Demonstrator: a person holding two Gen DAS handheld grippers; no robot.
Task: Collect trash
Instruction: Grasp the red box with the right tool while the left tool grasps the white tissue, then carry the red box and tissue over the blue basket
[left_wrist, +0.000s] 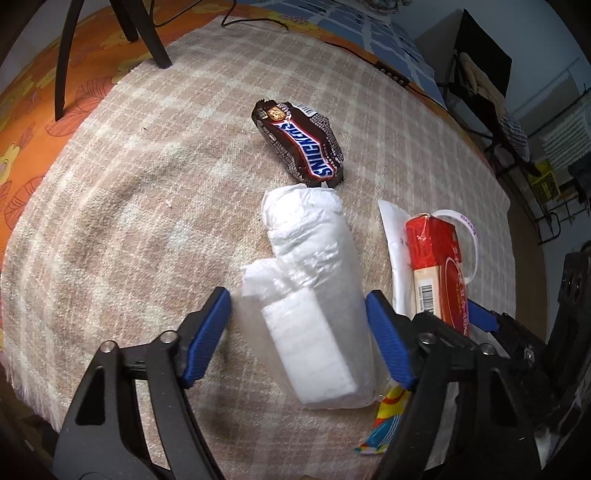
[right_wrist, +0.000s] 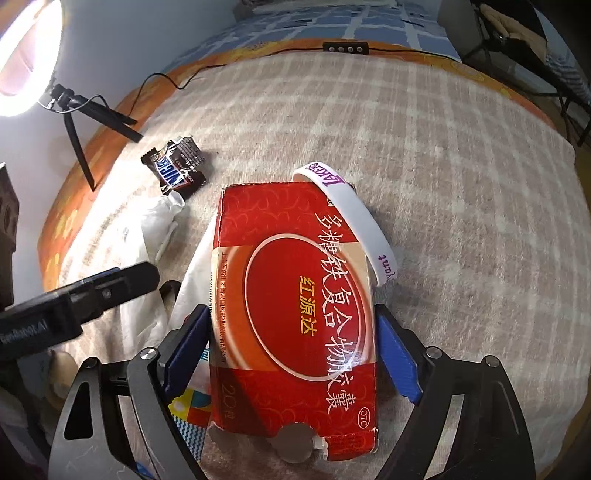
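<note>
Both grippers (left_wrist: 299, 332) (right_wrist: 293, 354) angled steeply down

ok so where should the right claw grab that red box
Across its two long edges near the middle, coming down from above. The red box lies flat and narrow enough to fit between the pads, and the right claw already straddles it there, clear of the wristband.

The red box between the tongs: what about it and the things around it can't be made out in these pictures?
- Red box: right wrist view shows only its top; any contents are unseen.
- Paper sheet: left wrist view, mostly covered by the box.
- Colourful wrapper: left wrist view, partly behind the left tongs.
- White wristband: lettering partly hidden behind the box.
</note>
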